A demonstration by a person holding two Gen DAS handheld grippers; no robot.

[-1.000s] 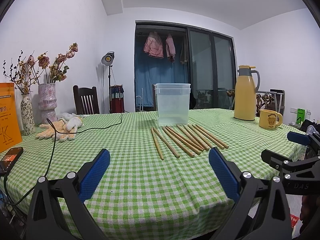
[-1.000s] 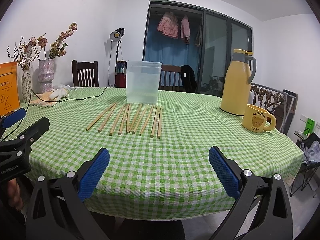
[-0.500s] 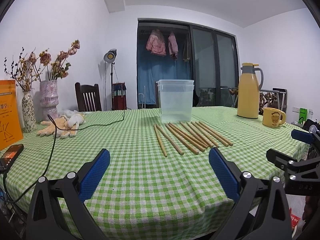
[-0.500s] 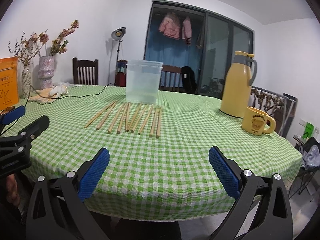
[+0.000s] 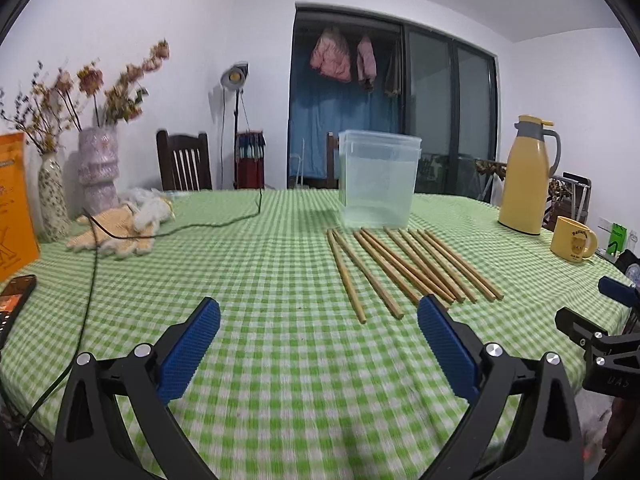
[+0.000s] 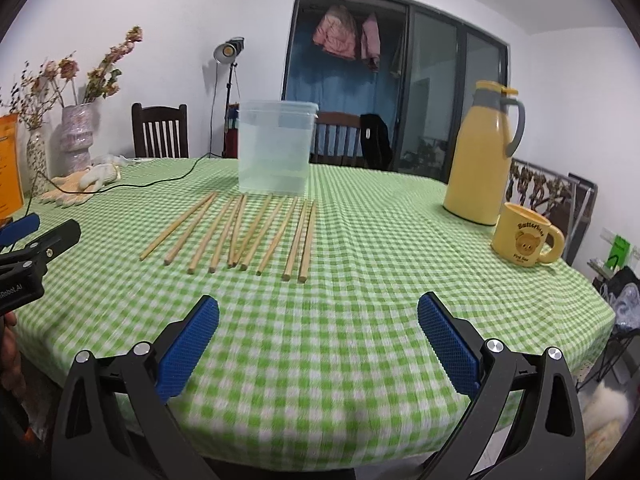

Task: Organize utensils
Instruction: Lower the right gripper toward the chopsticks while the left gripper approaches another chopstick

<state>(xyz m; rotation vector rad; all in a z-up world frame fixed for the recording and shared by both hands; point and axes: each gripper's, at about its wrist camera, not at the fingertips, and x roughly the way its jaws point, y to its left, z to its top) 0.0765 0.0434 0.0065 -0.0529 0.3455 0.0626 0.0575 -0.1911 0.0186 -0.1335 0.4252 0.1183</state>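
Green-checked tablecloth (image 6: 360, 240) under about ten plain wooden chopsticks (image 6: 240, 232), fanned before clear tub (image 6: 276, 148); both claws (image 5: 318, 344) (image 6: 318, 344) released.

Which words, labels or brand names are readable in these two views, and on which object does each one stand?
"Butterbear" on the yellow mug, above its bear picture; the smaller line under the bear is too blurred to read.
"Robot.AI" on the body of the left tongs; its start is cut off.
"UAS" on the body of the right tongs, uncertain.
Orange poster: print too blurred to read.
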